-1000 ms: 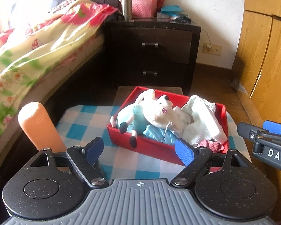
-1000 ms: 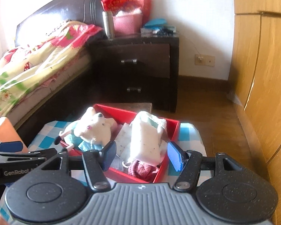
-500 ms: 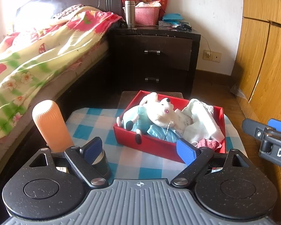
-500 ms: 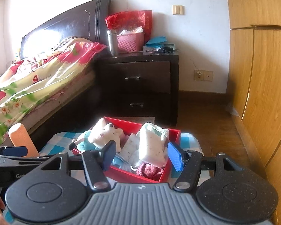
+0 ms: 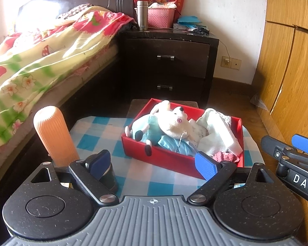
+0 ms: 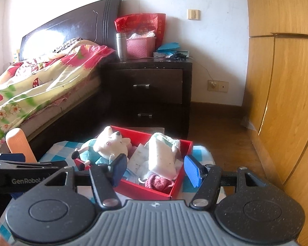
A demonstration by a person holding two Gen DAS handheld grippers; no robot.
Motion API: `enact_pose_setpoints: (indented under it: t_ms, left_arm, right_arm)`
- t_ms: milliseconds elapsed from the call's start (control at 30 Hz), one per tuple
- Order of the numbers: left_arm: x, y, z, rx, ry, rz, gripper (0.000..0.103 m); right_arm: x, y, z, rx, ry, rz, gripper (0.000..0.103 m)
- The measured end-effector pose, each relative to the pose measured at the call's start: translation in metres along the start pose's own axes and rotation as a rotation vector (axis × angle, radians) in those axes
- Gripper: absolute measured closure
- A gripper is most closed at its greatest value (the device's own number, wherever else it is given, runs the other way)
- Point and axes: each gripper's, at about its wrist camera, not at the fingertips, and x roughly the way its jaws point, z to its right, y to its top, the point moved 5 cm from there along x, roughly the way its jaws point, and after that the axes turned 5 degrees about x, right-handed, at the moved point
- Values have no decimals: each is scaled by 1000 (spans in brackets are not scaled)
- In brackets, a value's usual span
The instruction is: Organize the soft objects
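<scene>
Several soft things are filling your shallow red cardboard box (image 5: 174,160) on the blue-and-white checked tablecloth (image 5: 104,131): a white plush mouse in a teal dress (image 5: 166,125), folded white cloths (image 5: 217,131) and a pink knitted piece (image 5: 225,156). Your right gripper (image 6: 154,169) is showing "DAS", your left gripper (image 5: 154,164) "GenRobot". Both jaws are standing open, empty, the left's just widening. Bare cloth is lying before the box.
</scene>
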Motion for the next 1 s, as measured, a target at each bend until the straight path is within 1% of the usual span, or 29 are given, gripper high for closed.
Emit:
enact_pose_setpoints:
  t_ms: [300, 633, 867, 1000]
  left_arm:
    - [1, -1, 4, 1, -11, -6, 16]
    - [1, -1, 3, -6, 1, -2, 15]
    - [-5, 1, 4, 9, 30, 42, 13]
    - [-8, 3, 5, 14, 30, 56, 13]
  right_arm:
    - [-1, -2, -6, 4, 19, 1, 63]
    - [-1, -3, -5, 30, 32, -11, 63]
    - [-3, -2, -5, 40, 37, 2, 63]
    - [-5, -1, -4, 45, 39, 12, 63]
